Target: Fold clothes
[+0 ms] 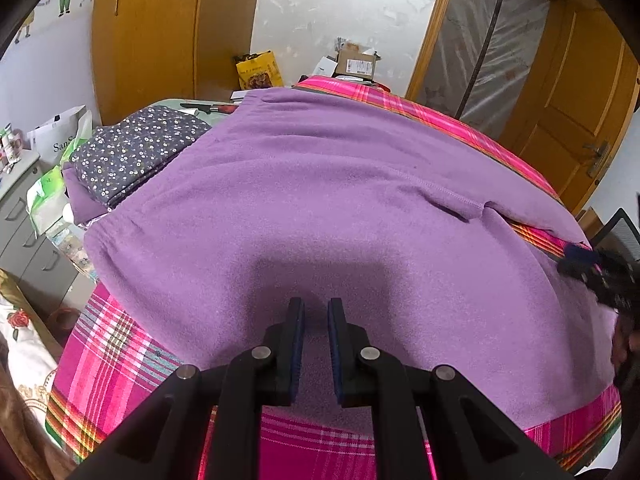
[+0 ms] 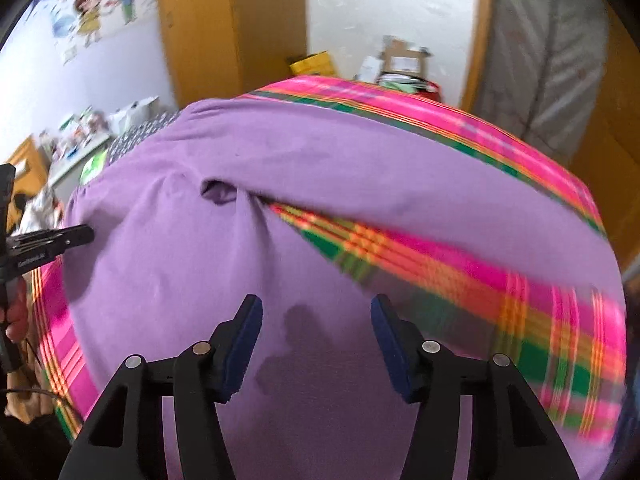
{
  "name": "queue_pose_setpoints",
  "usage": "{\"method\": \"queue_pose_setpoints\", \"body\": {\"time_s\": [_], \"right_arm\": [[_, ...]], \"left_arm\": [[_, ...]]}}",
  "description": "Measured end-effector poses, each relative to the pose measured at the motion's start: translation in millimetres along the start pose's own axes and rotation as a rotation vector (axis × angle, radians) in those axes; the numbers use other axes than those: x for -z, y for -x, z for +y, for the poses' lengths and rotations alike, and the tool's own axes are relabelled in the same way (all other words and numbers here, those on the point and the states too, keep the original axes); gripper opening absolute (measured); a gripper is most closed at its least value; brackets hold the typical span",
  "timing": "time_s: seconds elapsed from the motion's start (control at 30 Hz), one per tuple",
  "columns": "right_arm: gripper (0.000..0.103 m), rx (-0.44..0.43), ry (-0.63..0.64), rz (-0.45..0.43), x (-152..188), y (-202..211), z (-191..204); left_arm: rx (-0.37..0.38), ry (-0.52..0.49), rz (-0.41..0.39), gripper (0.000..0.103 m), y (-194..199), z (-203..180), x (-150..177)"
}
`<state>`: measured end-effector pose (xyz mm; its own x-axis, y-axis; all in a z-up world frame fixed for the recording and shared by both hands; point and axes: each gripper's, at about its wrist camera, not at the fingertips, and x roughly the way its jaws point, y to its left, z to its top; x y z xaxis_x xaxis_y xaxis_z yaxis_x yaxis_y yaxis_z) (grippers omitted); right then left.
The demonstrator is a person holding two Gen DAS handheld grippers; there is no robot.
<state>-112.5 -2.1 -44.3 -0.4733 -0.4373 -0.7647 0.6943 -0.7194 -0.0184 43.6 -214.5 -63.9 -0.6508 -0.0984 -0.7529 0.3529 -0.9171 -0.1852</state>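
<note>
A purple fleece garment (image 1: 320, 184) lies spread flat over a pink plaid cloth (image 1: 120, 360). It splits into two legs at the right, where plaid shows between them (image 2: 400, 248). My left gripper (image 1: 316, 312) sits at the garment's near edge, its pads a narrow gap apart with purple fleece between them. In the right wrist view the left gripper (image 2: 86, 235) pokes in at the garment's left edge. My right gripper (image 2: 316, 312) hovers over the near leg with its jaws wide apart and holding nothing. It also shows blurred at the right edge (image 1: 580, 258).
A folded dark floral cloth (image 1: 132, 152) lies on the far left corner of the surface. Grey drawers (image 1: 24, 232) and bags stand to the left. Wooden doors (image 1: 568, 92), a yellow bag (image 1: 260, 70) and cardboard boxes (image 1: 356, 64) are beyond the far edge.
</note>
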Motion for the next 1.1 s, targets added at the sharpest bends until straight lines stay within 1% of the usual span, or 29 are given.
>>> {"method": "queue_pose_setpoints", "body": {"time_s": [0.03, 0.1, 0.17, 0.23, 0.3, 0.37, 0.4, 0.43, 0.57, 0.67, 0.77, 0.83, 1.0, 1.07, 1.1], "right_arm": [[0.059, -0.005, 0.008, 0.004, -4.2, -3.8, -2.1], [0.058, -0.054, 0.028, 0.031, -12.3, -16.1, -5.4], [0.054, -0.071, 0.057, 0.060, -15.6, -27.6, -5.0], [0.038, -0.089, 0.086, 0.092, -15.4, -36.6, -1.8], [0.033, -0.105, 0.108, 0.108, -15.4, -41.5, 0.6], [0.024, -0.112, 0.120, 0.103, -15.7, -41.2, 1.6], [0.011, -0.108, 0.119, 0.100, -15.5, -41.1, 1.6], [0.007, -0.101, 0.116, 0.096, -16.0, -40.8, 0.7], [0.004, -0.092, 0.069, 0.068, -15.8, -39.1, -10.7], [0.004, -0.121, -0.001, 0.069, -17.9, -43.7, -23.7], [0.004, -0.122, -0.047, 0.070, -20.8, -46.8, -33.2], [0.006, -0.149, -0.100, 0.073, -20.6, -44.4, -41.6], [0.009, -0.066, -0.159, -0.020, -8.8, -3.9, -62.6], [0.013, -0.039, -0.163, -0.040, 3.8, 15.0, -69.4], [0.019, -0.027, -0.163, -0.046, 11.3, 23.3, -71.6]], "left_arm": [[0.003, 0.003, -0.001, 0.011, -0.1, 0.7, 0.0], [0.008, 0.007, -0.001, 0.011, -0.2, 2.2, -0.1], [0.011, 0.008, -0.002, 0.011, 0.3, 1.9, 0.1], [0.013, 0.006, -0.002, 0.011, -0.1, 2.1, -0.1], [0.013, 0.004, -0.004, 0.011, -0.6, 2.2, -0.2], [0.013, 0.002, -0.005, 0.011, -1.2, 2.2, -0.4], [0.012, 0.001, -0.005, 0.011, -1.4, 2.2, -0.5], [0.012, 0.000, -0.006, 0.011, -1.5, 2.2, -0.6], [0.013, -0.004, -0.006, 0.011, -1.8, 2.3, -1.4], [0.013, -0.007, -0.004, 0.011, -2.0, 2.4, -2.1], [0.012, -0.009, -0.001, 0.011, -2.1, 2.4, -2.9], [0.011, -0.010, 0.003, 0.011, -2.4, 2.4, -3.6], [0.012, -0.008, 0.017, 0.011, -1.2, -1.0, -4.8], [0.022, -0.007, 0.020, 0.011, 0.5, -5.0, -4.7], [0.027, -0.007, 0.021, 0.011, 1.4, -7.0, -4.7]]}}
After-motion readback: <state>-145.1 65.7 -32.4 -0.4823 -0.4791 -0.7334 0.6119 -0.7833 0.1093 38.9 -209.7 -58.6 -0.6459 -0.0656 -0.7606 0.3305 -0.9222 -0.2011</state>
